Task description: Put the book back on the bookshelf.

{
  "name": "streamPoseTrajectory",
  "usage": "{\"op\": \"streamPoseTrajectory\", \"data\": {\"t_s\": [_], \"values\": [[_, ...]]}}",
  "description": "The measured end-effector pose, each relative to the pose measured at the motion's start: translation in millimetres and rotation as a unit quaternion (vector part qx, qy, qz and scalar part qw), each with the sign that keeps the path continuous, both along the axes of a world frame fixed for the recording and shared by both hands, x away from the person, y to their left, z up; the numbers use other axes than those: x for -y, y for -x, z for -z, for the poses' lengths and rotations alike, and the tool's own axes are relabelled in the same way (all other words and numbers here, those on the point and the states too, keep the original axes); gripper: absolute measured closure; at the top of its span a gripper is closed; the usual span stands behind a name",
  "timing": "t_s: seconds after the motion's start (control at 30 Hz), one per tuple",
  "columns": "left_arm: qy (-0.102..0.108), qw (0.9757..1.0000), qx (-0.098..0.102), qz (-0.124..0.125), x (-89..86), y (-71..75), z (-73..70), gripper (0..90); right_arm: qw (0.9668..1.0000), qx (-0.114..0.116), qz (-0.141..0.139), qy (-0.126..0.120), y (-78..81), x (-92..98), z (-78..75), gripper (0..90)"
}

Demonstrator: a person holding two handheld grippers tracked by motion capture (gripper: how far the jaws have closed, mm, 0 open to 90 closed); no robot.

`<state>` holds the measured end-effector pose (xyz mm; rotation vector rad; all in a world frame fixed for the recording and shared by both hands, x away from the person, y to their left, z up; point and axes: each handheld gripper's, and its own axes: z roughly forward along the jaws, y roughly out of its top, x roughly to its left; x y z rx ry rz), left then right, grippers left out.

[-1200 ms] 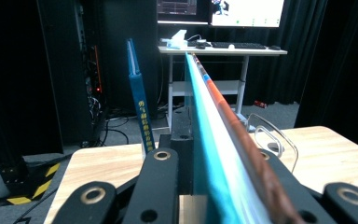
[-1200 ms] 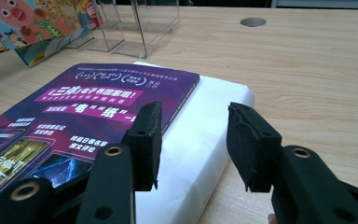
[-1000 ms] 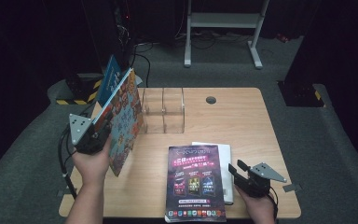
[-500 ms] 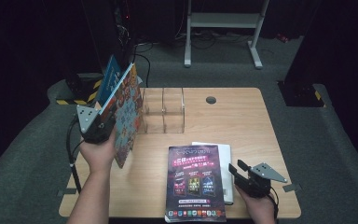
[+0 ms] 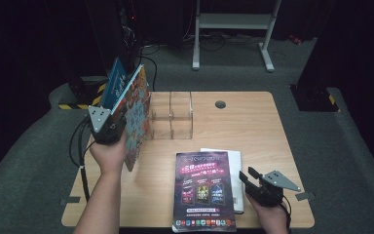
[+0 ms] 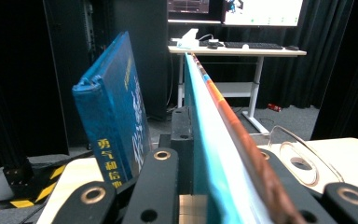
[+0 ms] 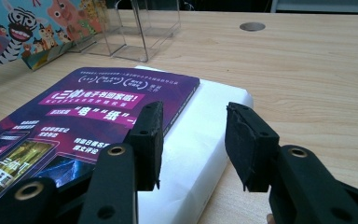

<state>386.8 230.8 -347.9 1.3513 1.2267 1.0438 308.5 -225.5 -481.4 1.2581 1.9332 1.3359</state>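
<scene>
A colourful picture book [image 5: 137, 117] stands upright over the table's left side, and my left gripper [image 5: 117, 122] is shut on its near edge. In the left gripper view the book's thin edge [image 6: 214, 135] runs away between the jaws. A blue hardback [image 5: 113, 87] leans just to its left [image 6: 116, 126]. A clear acrylic rack [image 5: 171, 117] stands right of the picture book. At the near right my right gripper [image 5: 247, 178] is open and holds nothing; its jaws [image 7: 193, 140] hover over a white book [image 7: 214, 107] that lies under a purple book [image 7: 98, 107].
The wooden table [image 5: 253, 122] has a round cable hole [image 5: 220, 104] at the back. The purple book [image 5: 202, 190] reaches the near edge. Dark floor, cables and a metal stand [image 5: 233, 29] lie beyond the table.
My left hand has carried the picture book a little to the right, nearer the clear rack. The right gripper has stayed where it was.
</scene>
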Motion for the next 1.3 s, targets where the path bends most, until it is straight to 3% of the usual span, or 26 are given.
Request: {"op": "streamPoseTrajectory", "data": {"t_s": [0.4,0.83,1.3], "values": [[0.002,1.0,0.005,-0.006,1.2,-0.5,10.8,81.1,1.0,0.002,-0.002,0.001,1.1,-0.2,-0.3,57.3],[0.021,0.9997,0.012,-0.004,-9.3,10.2,23.4,80.8,1.0,-0.001,-0.004,0.003,3.0,-1.8,0.9,57.4],[0.01,0.9999,0.007,0.006,-15.8,19.0,29.9,80.3,0.9999,-0.007,-0.006,0.008,4.6,-4.8,3.7,57.4]]}}
